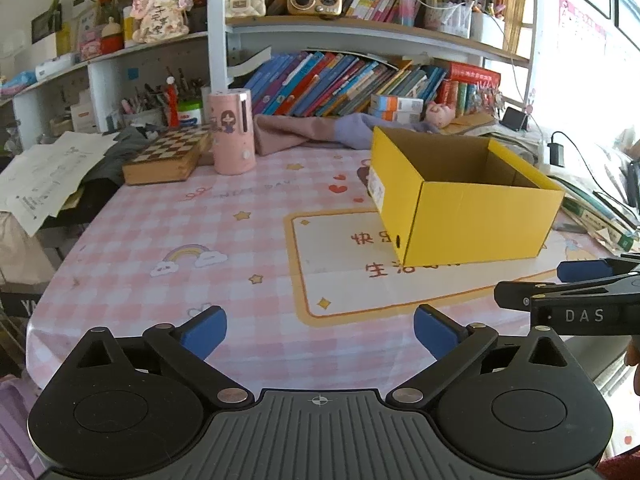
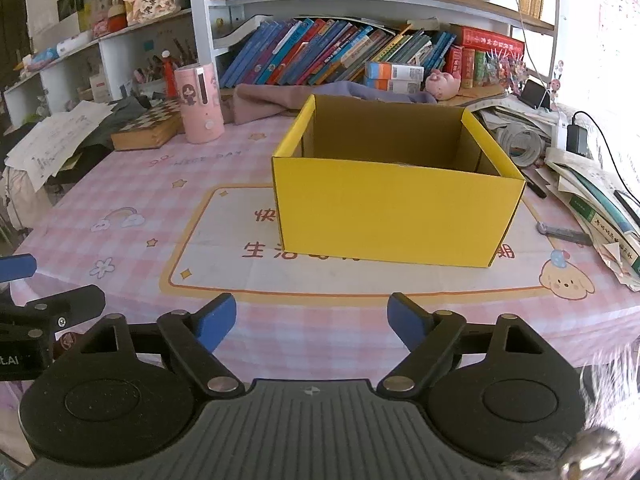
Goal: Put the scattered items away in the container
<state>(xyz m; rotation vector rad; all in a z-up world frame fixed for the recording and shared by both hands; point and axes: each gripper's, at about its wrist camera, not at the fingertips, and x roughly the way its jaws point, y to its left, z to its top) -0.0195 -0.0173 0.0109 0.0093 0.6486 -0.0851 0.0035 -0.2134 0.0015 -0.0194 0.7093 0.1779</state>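
Note:
A yellow cardboard box [image 1: 476, 216] stands open-topped on the pink checked tablecloth [image 1: 160, 232]; it also shows in the right wrist view [image 2: 396, 212]. Its floor is hidden by its walls. My left gripper [image 1: 320, 332] is open and empty, low over the near table edge, left of the box. My right gripper [image 2: 312, 322] is open and empty, in front of the box. The right gripper shows at the right edge of the left wrist view [image 1: 568, 284]. A grey metal tool [image 2: 564, 233] lies right of the box.
A pink cylinder holder [image 1: 233, 132] and a wooden chessboard case [image 1: 168, 156] stand at the back left. Crumpled cloths [image 1: 312, 130] and a pink plush [image 2: 442, 82] lie behind the box. Books and papers [image 2: 592, 200] pile at the right. Bookshelves [image 1: 360, 24] rise behind.

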